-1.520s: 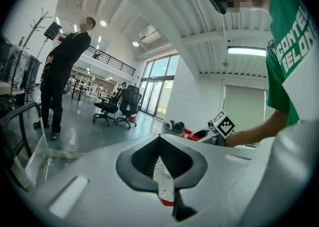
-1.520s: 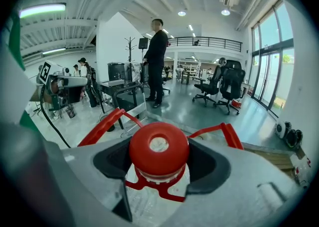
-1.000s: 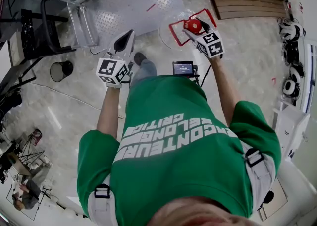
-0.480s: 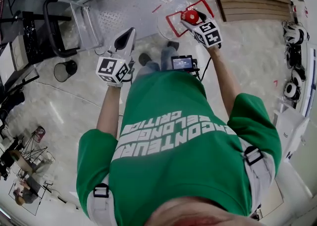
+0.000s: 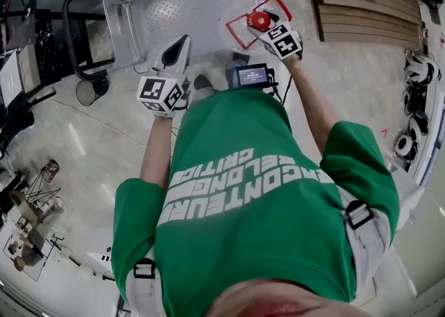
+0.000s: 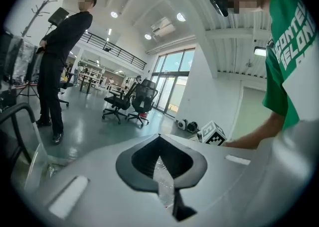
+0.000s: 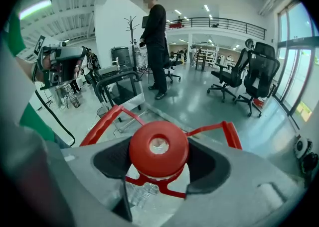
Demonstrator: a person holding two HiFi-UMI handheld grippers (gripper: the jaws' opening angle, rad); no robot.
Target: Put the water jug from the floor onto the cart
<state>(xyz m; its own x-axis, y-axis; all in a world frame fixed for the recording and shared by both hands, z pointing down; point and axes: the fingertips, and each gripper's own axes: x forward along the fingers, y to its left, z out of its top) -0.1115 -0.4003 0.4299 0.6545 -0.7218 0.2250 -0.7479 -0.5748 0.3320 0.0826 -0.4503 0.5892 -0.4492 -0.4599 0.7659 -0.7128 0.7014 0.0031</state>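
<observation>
Water jug (image 7: 158, 147) in right hand-held gripper (image 7: 160, 170)

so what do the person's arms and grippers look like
Both the left gripper and the right gripper are pale grey moulded shells with dark padded jaws. Each carries a white cube printed with black square markers. The person wears a green T-shirt with white lettering; its short sleeves leave the forearms bare.
</observation>
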